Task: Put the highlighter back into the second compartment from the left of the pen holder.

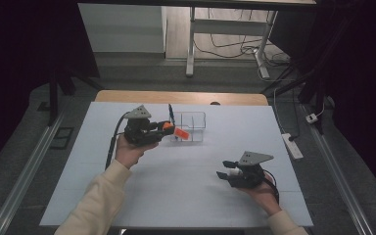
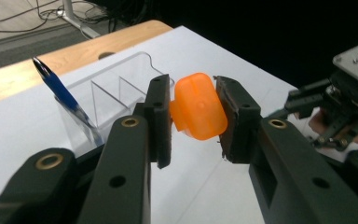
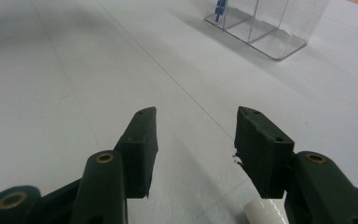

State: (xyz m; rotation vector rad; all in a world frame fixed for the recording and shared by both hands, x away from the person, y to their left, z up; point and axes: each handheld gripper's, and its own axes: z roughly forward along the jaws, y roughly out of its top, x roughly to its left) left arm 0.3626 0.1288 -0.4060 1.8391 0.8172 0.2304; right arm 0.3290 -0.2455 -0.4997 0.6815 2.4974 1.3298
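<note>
The left gripper (image 2: 193, 123) pinches an orange block (image 2: 198, 106) between its pads, raised off the white table (image 1: 176, 186) and just short of the clear organizer (image 2: 116, 86), which lies beyond the fingertips. The likeliest slip, I judge: the block is rounded and smooth and sits tilted in the pinch, held near the jaw tips — a jolt or a loosened squeeze could let it twist out and drop before reaching a compartment. It could also clip the organizer's near wall or knock the blue pen (image 2: 60, 93) standing in the end compartment to the left of the fingers. The right gripper (image 3: 193, 140) has its jaws spread with nothing between them, well apart from the block. Count — one orange block, one pen, one organizer, two grippers.
</note>
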